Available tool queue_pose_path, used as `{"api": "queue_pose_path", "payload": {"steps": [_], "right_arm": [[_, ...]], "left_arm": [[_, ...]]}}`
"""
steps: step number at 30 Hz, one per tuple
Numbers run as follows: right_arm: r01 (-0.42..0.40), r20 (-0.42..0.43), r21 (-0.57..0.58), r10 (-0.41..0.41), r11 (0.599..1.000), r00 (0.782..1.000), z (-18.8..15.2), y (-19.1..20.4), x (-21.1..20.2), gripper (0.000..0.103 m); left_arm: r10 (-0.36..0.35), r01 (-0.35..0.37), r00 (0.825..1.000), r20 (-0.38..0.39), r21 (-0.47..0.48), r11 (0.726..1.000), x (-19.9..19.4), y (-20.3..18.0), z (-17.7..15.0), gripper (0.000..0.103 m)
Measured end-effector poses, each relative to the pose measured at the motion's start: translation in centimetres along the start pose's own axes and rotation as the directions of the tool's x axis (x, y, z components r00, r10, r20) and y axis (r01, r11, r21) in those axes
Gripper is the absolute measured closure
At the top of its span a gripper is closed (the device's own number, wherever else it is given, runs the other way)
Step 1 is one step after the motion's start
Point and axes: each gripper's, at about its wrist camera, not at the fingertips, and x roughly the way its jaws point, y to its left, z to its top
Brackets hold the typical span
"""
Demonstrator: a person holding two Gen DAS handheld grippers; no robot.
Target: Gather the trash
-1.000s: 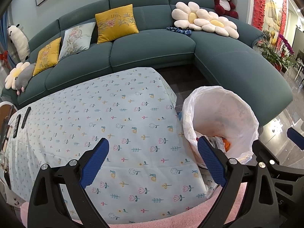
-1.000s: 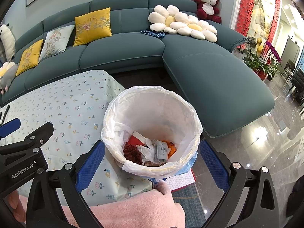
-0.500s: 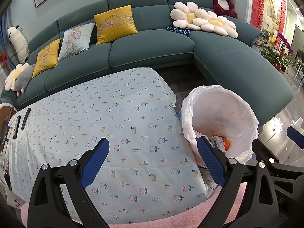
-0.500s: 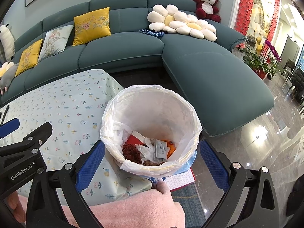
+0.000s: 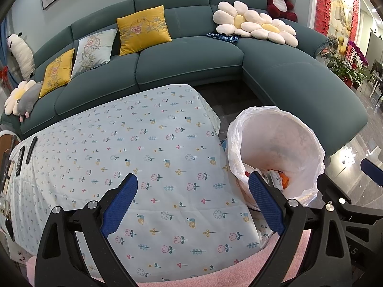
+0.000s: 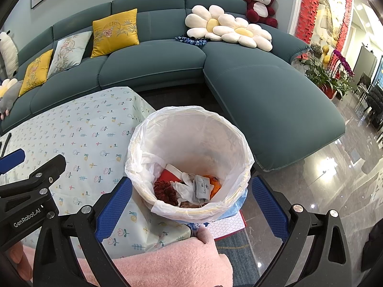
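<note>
Right wrist view shows the right gripper (image 6: pixel 191 199) spread wide and empty around the lined bin (image 6: pixel 189 160) beside the table (image 6: pixel 79 131). Crumpled wrappers (image 6: pixel 191 189) inside look light and soft; pinching the thin liner rim seems best. Left gripper (image 5: pixel 191 205) also gapes, holding nothing.

Bin (image 6: pixel 189 157) right of table (image 5: pixel 134 157), trash (image 6: pixel 191 189) inside, sofa (image 5: pixel 186 59) behind

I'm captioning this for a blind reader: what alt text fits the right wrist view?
The open right tool hangs over a bag-lined bin holding wrappers and paper, beside a table with a floral cloth. A teal sofa curves behind.
</note>
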Motion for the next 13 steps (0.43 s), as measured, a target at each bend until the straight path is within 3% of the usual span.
{"api": "queue_pose_path", "payload": {"steps": [13], "right_arm": [[0.007,-0.003,0.007,-0.007,1.000,1.000,0.20,-0.11,0.03,0.007]], "left_arm": [[-0.023,0.023,1.000,-0.002,0.014,1.000,0.24,-0.27,0.03,0.014]]}}
